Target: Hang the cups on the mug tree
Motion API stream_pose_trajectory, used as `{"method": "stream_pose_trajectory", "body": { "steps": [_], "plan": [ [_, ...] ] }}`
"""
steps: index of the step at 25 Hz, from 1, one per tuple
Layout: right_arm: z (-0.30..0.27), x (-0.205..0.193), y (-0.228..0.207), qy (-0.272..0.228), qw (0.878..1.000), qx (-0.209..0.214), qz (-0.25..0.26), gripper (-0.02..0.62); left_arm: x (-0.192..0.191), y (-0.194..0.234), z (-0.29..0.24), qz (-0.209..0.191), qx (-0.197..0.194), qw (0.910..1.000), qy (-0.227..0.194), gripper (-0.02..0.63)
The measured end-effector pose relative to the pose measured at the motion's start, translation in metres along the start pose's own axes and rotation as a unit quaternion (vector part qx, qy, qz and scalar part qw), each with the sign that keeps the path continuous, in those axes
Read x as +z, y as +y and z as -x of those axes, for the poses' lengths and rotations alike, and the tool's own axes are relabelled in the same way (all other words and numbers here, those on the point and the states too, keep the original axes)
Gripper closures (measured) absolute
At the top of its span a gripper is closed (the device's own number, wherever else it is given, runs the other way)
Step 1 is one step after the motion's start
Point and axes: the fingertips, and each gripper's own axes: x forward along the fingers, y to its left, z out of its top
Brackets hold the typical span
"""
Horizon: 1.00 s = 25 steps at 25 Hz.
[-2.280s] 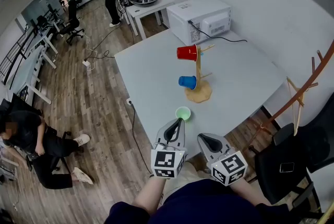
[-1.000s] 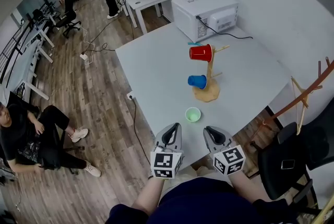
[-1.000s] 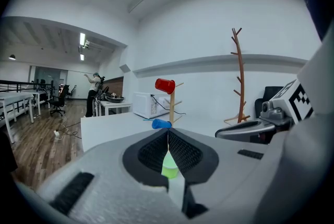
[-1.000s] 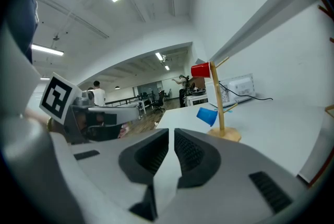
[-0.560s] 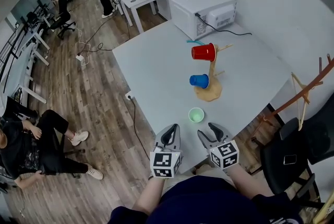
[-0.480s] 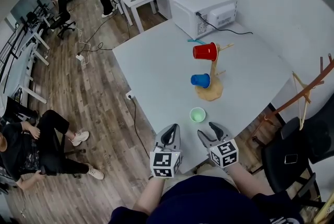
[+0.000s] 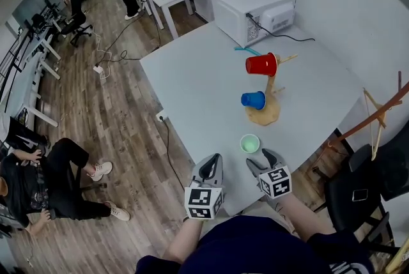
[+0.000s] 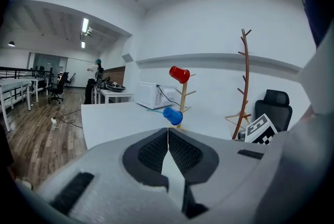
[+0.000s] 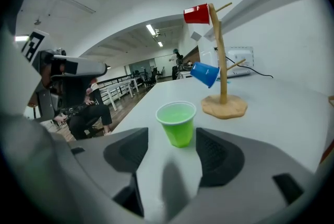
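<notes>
Right gripper [image 9: 171,157] opens toward an upright green plastic cup [image 9: 177,125]
Its jaws are spreading and hold nothing; the cup stands untouched just ahead of them on the white table [image 7: 192,87]. The left gripper [image 8: 168,140] is closed and empty. A red plastic cup [image 7: 261,65] and a blue plastic cup [image 7: 253,100] already hang on the wooden mug tree [image 7: 264,114] nearby, so one cup appears left to grasp and hang.

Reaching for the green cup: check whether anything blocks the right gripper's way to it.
Nothing visible. The right gripper is opening its jaws, nothing between them; the green cup stands just ahead on bare table.
</notes>
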Motion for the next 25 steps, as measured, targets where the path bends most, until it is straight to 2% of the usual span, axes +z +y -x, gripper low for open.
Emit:
{"method": "stream_pose_trajectory", "body": {
  "steps": [10, 25],
  "plan": [
    [-0.031, -0.007, -0.007, 0.029, 0.999, 0.008, 0.024, 0.316, -0.005, 0.008, -0.001, -0.001, 0.002, 1.0, 0.002, 0.586],
    [-0.061, -0.014, -0.011, 0.068, 0.996, -0.003, 0.051, 0.313, -0.007, 0.03, 0.009, -0.004, 0.027, 0.9996, 0.008, 0.586]
  ]
}}
